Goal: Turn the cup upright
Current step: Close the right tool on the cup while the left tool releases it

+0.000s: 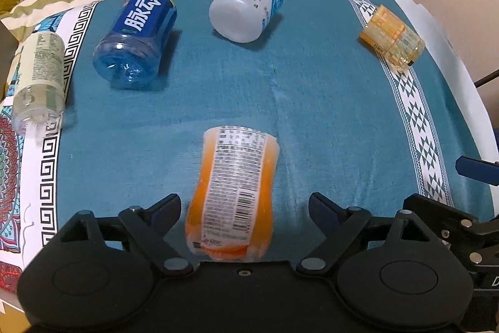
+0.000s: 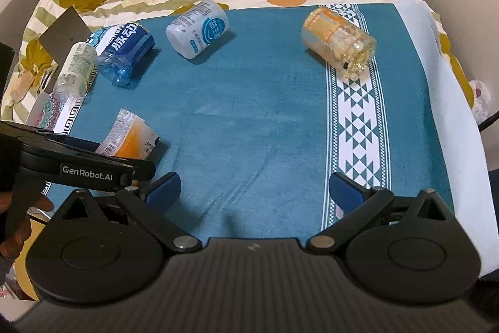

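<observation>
The left gripper [image 1: 244, 205] is spread wide and lined up on the orange cup [image 1: 232, 192], which lies on its side at lower centre of the left wrist view, flanked by the two fingers but not yet touched by either! In the right wrist view that same cup sits at the left edge, partly behind the left gripper's black body. The right gripper [image 2: 254, 192] hangs spread too, pinching nothing, over bare teal cloth [image 2: 249, 114]. The call here, as I read it: close on the cup's mid-body, where the printed label wraps it, squeeze gently because that thin translucent plastic looks ready to buckle, then rotate the wrist to stand it up and set it down flat, since the cloth over the bed looks soft and wrinkled, poor footing for a light cup. Around it, all lying down: a ribbed blue cup [image 1: 135, 39] at upper left, a smooth white cup [image 1: 246, 7] at top centre, a clear yellow cup [image 1: 393, 38] at upper right on the patterned white band, and a clear pale cup [image 1: 39, 83] at the left edge.
</observation>
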